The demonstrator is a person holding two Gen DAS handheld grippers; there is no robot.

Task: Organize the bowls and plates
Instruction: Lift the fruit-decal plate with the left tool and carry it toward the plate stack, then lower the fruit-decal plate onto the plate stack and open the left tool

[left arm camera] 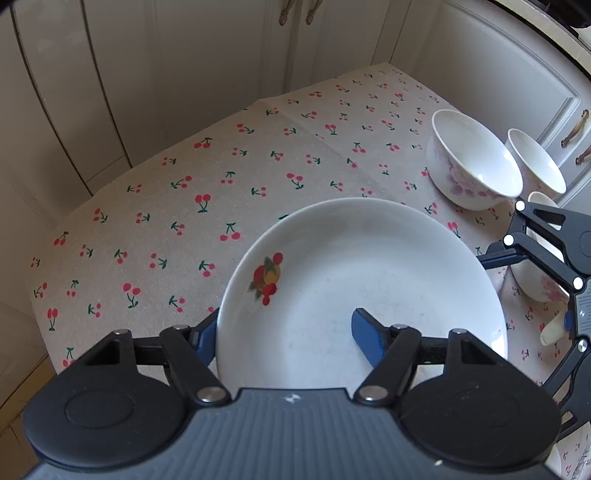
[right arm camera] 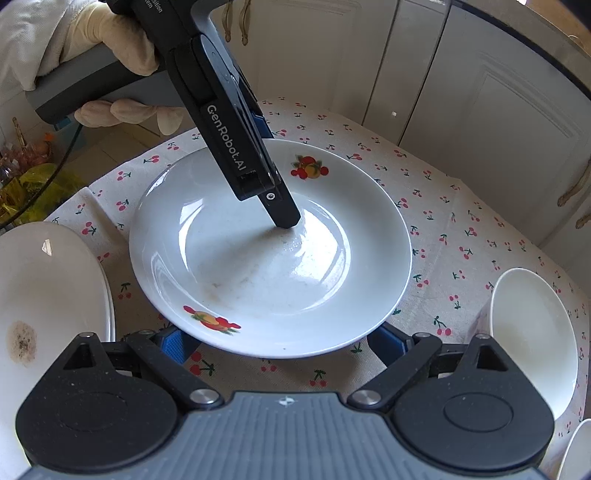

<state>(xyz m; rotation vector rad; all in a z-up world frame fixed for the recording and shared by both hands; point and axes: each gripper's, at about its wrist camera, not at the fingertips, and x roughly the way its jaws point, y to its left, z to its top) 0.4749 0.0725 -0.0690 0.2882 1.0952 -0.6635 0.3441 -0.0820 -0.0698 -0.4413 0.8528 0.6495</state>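
A white plate [left arm camera: 369, 280] with fruit prints sits between my left gripper's [left arm camera: 284, 336] blue pads, one outside its rim and one inside the well; the gripper is shut on that rim. In the right wrist view the same plate [right arm camera: 258, 277] hangs just over the cherry cloth, with the left gripper [right arm camera: 275, 173] coming down on its far side. My right gripper [right arm camera: 282, 343] stands wide open, its fingers low on either side of the plate's near rim without pressing on it. Another white plate [right arm camera: 48, 295] with a brown stain lies at the left.
Two white bowls with pink flowers [left arm camera: 472, 162] [left arm camera: 535, 162] stand at the table's right side, a third [left arm camera: 535, 288] behind the right gripper. A bowl [right arm camera: 532, 339] is close to my right fingers. Cream cabinet doors [left arm camera: 184, 74] border the cherry tablecloth [left arm camera: 184, 206]. A gloved hand [right arm camera: 110, 33] holds the left gripper.
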